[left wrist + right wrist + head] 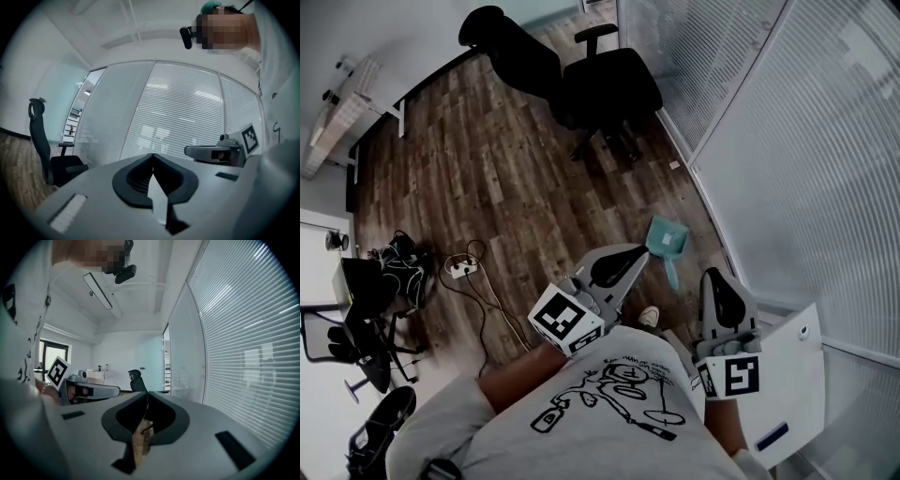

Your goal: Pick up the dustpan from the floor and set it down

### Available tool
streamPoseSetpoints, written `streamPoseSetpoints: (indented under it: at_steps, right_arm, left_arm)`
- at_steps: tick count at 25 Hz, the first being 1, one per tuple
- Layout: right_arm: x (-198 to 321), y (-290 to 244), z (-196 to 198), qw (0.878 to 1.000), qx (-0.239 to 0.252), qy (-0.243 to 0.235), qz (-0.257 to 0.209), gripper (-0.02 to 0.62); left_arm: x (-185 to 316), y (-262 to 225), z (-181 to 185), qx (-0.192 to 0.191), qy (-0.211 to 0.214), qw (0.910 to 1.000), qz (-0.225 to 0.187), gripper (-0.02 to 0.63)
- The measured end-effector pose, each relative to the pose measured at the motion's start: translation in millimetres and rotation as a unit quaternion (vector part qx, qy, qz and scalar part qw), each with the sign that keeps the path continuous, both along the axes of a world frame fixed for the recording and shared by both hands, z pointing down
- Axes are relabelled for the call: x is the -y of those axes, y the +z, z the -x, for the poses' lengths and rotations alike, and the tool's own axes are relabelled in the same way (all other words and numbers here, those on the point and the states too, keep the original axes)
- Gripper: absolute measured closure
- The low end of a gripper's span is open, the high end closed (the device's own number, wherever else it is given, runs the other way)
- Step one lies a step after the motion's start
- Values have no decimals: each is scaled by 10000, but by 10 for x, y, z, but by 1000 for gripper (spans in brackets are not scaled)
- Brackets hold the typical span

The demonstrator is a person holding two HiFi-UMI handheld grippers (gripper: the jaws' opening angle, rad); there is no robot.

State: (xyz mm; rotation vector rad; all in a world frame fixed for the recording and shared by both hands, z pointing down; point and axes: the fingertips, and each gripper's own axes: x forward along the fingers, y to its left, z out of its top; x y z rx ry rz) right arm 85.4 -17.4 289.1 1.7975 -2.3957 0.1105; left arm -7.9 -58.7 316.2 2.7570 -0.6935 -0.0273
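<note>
Approach step: dustpan [664, 242] on the floor [487, 178] by the glass partition [787, 141], just beyond left tongs [639, 255] and right tongs [715, 277], both pressed together and empty; next needs one spread and lowered to its handle.

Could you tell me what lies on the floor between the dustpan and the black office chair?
The head view shows only bare wooden floor between the teal dustpan and the black office chair; a small pale scrap lies off to one side.
</note>
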Motion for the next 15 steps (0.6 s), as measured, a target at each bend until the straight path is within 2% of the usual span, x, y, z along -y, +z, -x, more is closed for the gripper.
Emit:
streamPoseSetpoints:
  at_steps: [8, 15]
  right_arm:
    - [-73, 190, -293, 9997, 102, 101, 211, 583]
    - [-84, 589, -425, 9977, 70, 51, 673, 583]
  left_arm:
    - [-52, 50, -245, 67, 9, 10000, 25, 604]
    - [-95, 131, -251, 106, -133, 9998, 102, 604]
